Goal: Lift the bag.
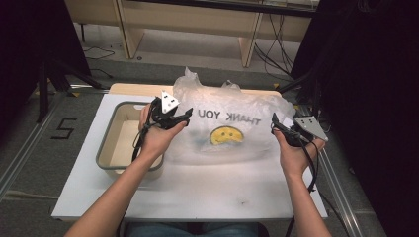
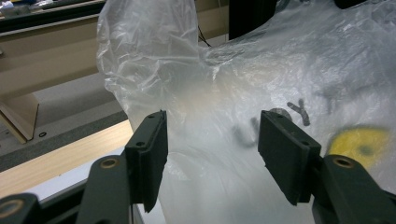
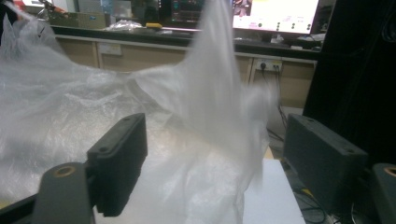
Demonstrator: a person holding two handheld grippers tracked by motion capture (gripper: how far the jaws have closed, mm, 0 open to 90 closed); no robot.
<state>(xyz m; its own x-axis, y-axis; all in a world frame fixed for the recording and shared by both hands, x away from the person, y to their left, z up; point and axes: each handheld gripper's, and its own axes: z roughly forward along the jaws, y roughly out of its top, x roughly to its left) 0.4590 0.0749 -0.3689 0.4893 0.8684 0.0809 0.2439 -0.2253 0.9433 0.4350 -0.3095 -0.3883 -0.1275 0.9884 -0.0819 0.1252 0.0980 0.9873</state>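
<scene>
White and smooth, the tabletop (image 1: 197,192) sits on a grey floor with pale wooden benches behind. From the high view, a thin, crinkled clear plastic bag (image 1: 232,123) lies puffed up across the far middle of the table, printed with grey "THANK YOU" letters and a yellow smiley face (image 1: 226,135). To its left stands a shallow rectangular tray (image 1: 106,148) with rounded corners, a grey rim and a cream inside. My left gripper (image 1: 185,117) rests at the bag's left edge, between tray and bag; my right gripper (image 1: 273,121) sits at the bag's right edge.

In the left gripper view, my left gripper's two flat black pads (image 2: 150,149) stand wide apart, with the wrinkled film rising just beyond them; neither pad presses on it. The yellow face shows blurred at the right.

In the right gripper view, my right gripper (image 3: 212,163) has its blocky matte jaws spread wide. A loose, blurred peak of the bag stands between them, free of both pads.
</scene>
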